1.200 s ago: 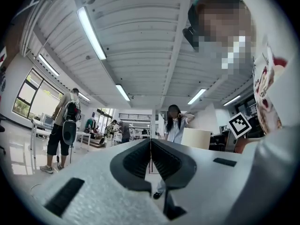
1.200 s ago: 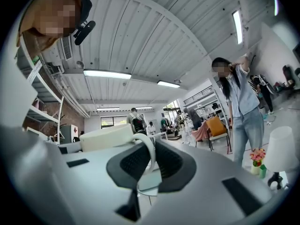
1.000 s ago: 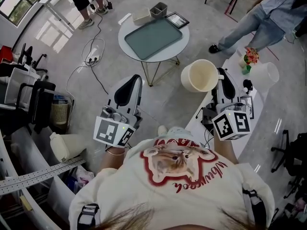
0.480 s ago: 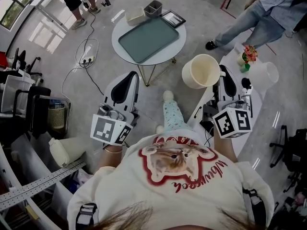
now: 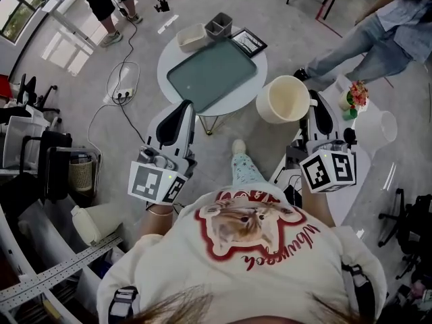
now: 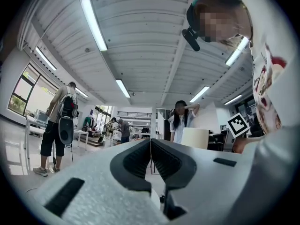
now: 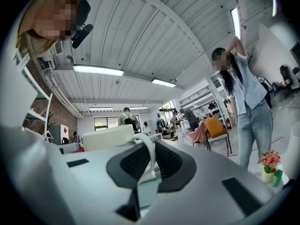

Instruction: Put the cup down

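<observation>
One mug (image 5: 283,98), handle pinched in right hand-held gripper (image 5: 314,113); left hand-held gripper (image 5: 182,117) closed, empty. Next, I'd guess: lower onto bench (image 5: 356,198).

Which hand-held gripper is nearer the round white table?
Left. The left hand-held gripper sits just short of the round white table; the right hand-held gripper, holding a cream cup, is farther off to its right.

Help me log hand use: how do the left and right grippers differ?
The right gripper is shut on the handle of the cream cup; the left gripper is shut on nothing. In the head view the left gripper angles inward, the right gripper points straight ahead. Each carries a marker cube.
</observation>
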Demonstrator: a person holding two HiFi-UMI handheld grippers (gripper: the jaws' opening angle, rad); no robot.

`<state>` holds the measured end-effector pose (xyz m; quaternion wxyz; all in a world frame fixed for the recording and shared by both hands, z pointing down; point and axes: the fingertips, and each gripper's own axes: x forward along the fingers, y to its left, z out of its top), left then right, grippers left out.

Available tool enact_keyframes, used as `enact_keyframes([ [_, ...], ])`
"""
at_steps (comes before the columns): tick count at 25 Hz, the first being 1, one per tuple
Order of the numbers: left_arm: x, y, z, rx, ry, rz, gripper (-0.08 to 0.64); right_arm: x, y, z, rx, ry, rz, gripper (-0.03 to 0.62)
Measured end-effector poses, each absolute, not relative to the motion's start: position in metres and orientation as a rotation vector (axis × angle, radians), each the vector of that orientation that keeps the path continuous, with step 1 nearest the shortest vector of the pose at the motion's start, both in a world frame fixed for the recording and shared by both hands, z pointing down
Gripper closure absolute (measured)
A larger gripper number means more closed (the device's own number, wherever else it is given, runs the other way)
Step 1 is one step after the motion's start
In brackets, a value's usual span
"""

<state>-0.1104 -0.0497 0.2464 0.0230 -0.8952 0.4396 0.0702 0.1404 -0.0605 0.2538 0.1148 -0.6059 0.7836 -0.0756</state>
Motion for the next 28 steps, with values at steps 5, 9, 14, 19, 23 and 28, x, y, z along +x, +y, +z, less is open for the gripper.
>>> enact_keyframes([
  [5, -0.110, -0.102, 0.236, -2.747, 1.396, 0.229, 0.544, 0.137, -0.118, 0.244, -1.730, 2.330, -0.221, 0.543],
  [9, -0.110, -0.140, 0.233, -2.740, 1.424, 0.235, 0.543, 0.132, -0.162, 0.239, -1.696, 2.366, -0.222, 0.543],
  [14, -0.103, -0.185, 0.235, -2.726, 1.445, 0.245, 0.544, 0.133, -0.211, 0.239, -1.650, 2.410, -0.208, 0.543],
  [19, -0.093, -0.228, 0.232, -2.705, 1.463, 0.280, 0.544, 0.138, -0.254, 0.240, -1.609, 2.443, -0.192, 0.543],
  [23, -0.093, -0.249, 0.233, -2.689, 1.504, 0.279, 0.544, 0.135, -0.282, 0.239, -1.563, 2.472, -0.181, 0.543],
  [28, -0.096, -0.261, 0.241, -2.696, 1.531, 0.249, 0.545, 0.132, -0.301, 0.250, -1.551, 2.493, -0.194, 0.543],
])
